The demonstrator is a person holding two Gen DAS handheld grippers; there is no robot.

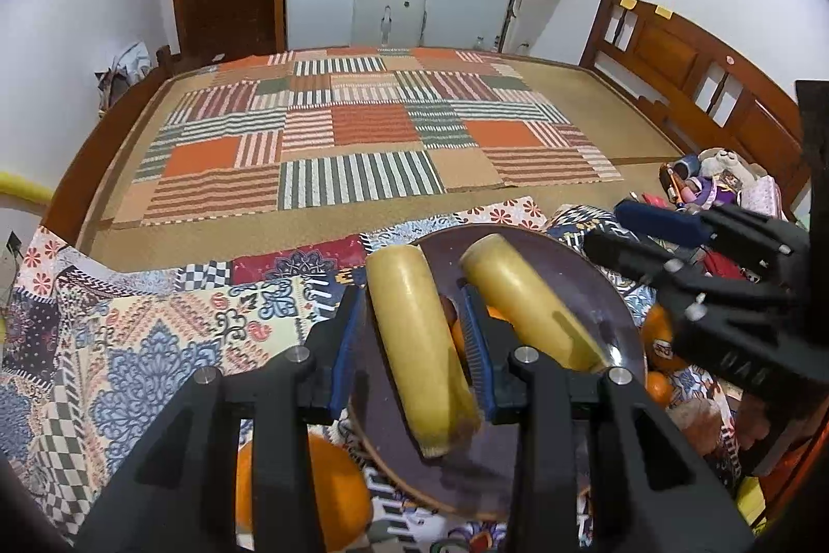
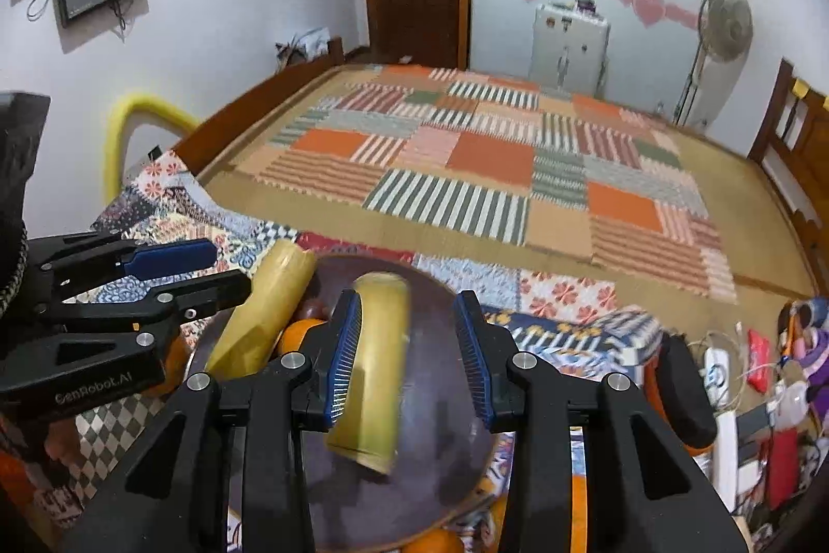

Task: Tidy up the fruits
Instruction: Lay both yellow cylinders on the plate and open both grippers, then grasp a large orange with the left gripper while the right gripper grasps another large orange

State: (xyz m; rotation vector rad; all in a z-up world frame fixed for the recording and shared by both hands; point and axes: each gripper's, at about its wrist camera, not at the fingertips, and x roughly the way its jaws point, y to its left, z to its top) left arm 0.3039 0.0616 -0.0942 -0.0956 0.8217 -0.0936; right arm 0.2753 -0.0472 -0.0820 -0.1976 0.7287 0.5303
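Two yellow, blunt-ended bananas lie over the dark round plate (image 1: 544, 449). Your left gripper (image 1: 414, 345) pinches one banana (image 1: 414, 345); your right gripper (image 2: 409, 361) stands spread around the other banana (image 2: 375, 366). Beyond lies the striped patchwork mat (image 1: 352, 138).

Glossy dark plate (image 1: 590, 288), smooth waxy yellow bananas (image 1: 414, 340), patterned cloth quilt (image 1: 155, 320), wooden bed frame (image 1: 689, 76)

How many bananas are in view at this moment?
2. One banana sits between the left gripper fingers above the dark plate. The other banana lies on the plate between the open right gripper fingers. More may be hidden.
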